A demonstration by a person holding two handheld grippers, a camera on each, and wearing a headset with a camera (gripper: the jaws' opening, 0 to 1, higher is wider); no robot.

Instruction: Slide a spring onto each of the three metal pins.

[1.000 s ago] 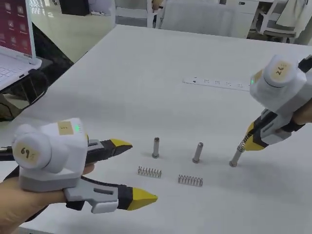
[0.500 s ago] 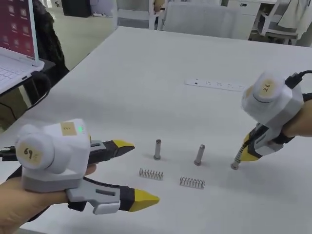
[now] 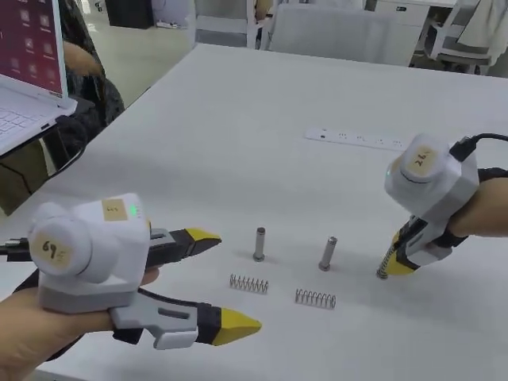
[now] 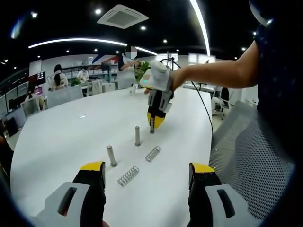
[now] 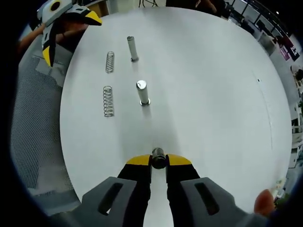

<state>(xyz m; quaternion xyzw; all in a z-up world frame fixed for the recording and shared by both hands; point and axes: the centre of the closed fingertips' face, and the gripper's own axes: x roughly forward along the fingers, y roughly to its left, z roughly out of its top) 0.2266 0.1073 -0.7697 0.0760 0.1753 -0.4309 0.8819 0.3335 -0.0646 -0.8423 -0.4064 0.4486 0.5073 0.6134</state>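
Dev: White table (image 3: 262, 119), open office behind, laptop (image 3: 28, 71) off to the left. What's nearest?

Ops: left gripper (image 3: 236, 279), low over the near edge. left hand (image 3: 48, 333) grips it from below, body roughly level, jaws pointing at the parts. Jaws spread wide, nothing between them.

Dev: Parts?

Ops: Just past its tips, two loose springs lie flat on the table: left spring (image 3: 247, 283) and middle spring (image 3: 315, 298). Behind each is a bare upright pin: left pin (image 3: 259, 244), middle pin (image 3: 328, 253). Springs are near the pins, not touching.

Dev: Right side?

Ops: right gripper (image 3: 399, 262) is tipped steeply nose-down at the right end of the row, with the forearm (image 4: 213, 75) reaching in from the right. Jaws are almost closed, pinching the third spring (image 3: 387, 255) near its upper end. The right gripper view shows the coil end between the yellow tips.

Dev: Seated?

Ops: It stands slightly tilted, lower end at the table, in line with the two pins. The coil covers whatever is inside, so I can't tell how far down it is.

Dev: Beyond?

Ops: power strip (image 3: 353, 139), well apart.
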